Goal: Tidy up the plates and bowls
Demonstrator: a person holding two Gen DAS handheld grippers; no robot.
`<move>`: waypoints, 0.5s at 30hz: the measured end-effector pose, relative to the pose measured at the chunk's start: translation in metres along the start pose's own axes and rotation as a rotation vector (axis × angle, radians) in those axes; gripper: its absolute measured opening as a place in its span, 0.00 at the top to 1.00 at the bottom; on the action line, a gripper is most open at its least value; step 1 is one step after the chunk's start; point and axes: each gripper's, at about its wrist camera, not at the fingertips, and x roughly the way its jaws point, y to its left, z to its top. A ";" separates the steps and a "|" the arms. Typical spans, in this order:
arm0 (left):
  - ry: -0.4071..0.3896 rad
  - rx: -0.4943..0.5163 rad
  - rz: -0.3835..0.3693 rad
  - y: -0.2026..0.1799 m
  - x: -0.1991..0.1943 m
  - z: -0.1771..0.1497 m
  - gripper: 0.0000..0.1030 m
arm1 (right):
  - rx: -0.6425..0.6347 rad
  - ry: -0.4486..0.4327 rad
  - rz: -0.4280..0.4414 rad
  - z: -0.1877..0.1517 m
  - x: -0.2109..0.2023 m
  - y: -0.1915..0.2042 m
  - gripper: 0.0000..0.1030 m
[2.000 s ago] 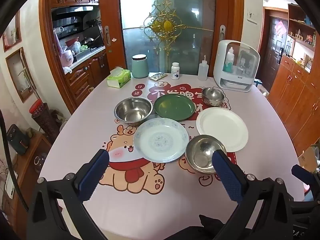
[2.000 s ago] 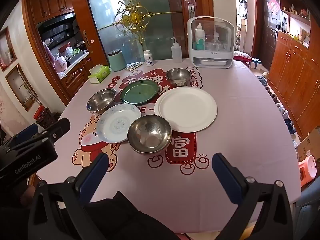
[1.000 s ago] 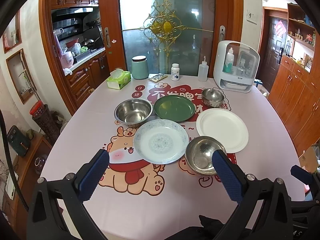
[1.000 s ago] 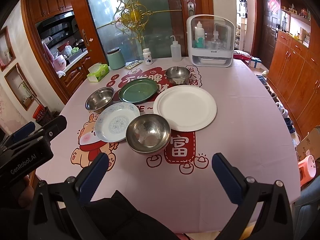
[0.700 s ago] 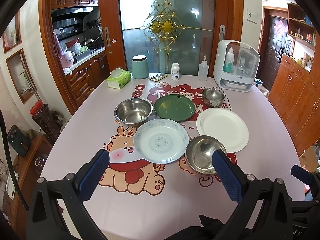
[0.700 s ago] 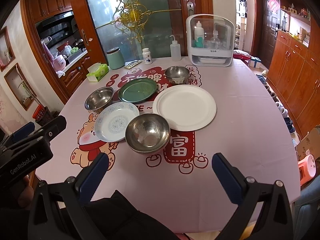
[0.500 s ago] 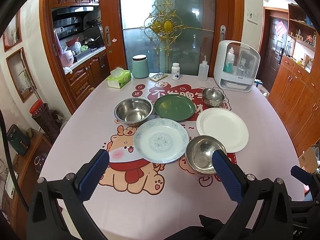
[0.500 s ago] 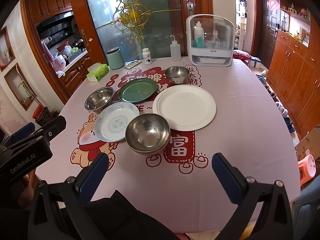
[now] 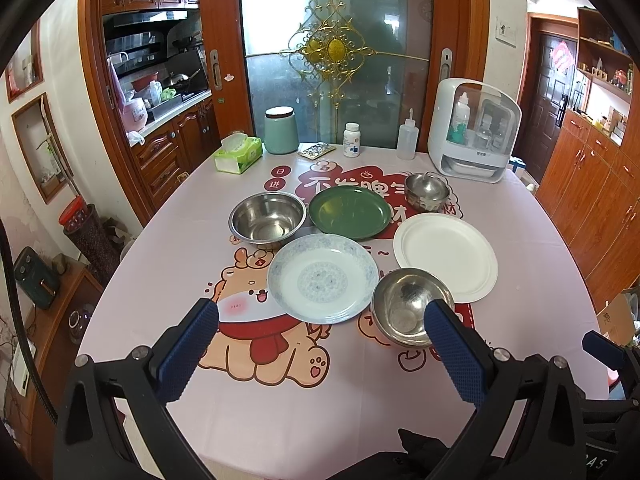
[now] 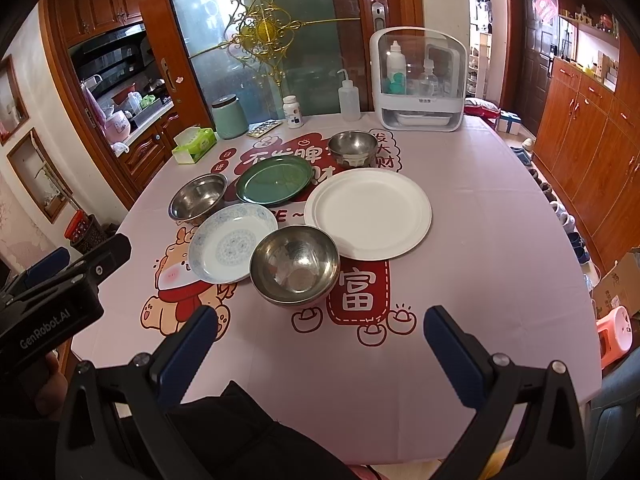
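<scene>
Six pieces of tableware sat spread across the pink printed tablecloth [image 9: 168,248] of a dining table, none stacked on another. Nearest the camera, a steel bowl [image 10: 295,265] stood just beside a blue-patterned plate [image 10: 232,243] on its left and a large white plate [image 10: 369,213] on its right, its rim appearing to overlap the edges of both. Behind them lay a green plate [image 10: 274,180], flanked by a second steel bowl [image 10: 197,197] on the left and a smaller steel bowl [image 10: 353,147] farther back on the right.

Both handheld tools hovered above the near edge of the table, clear of every dish. The left gripper [image 9: 320,320] had its blue-padded fingers [image 9: 188,348] spread wide and gripped nothing, though in its own view the right-hand finger overlapped the near bowl's rim. The right gripper [image 10: 320,320] likewise stood wide apart and empty, with bare cloth between its pads.

Along the far edge of the table were a green tissue pack [image 9: 238,153], a mint-green canister [image 9: 281,130], a white pill bottle [image 9: 352,139], a squeeze bottle [image 9: 407,139] and a white countertop cabinet [image 9: 472,132] with bottles behind its clear front. A frosted glass door [image 9: 336,48] with gilt ornament rose beyond, between wooden frames.
</scene>
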 end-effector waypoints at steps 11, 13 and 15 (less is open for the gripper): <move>0.046 0.014 0.012 -0.004 0.013 0.001 0.01 | 0.031 0.016 0.000 0.005 0.005 -0.008 0.00; 0.058 0.020 0.015 -0.005 0.016 0.003 0.01 | 0.039 0.018 -0.004 0.007 0.006 -0.011 0.00; 0.069 0.026 0.009 -0.005 0.019 0.006 0.01 | 0.050 0.019 -0.008 0.009 0.008 -0.014 0.00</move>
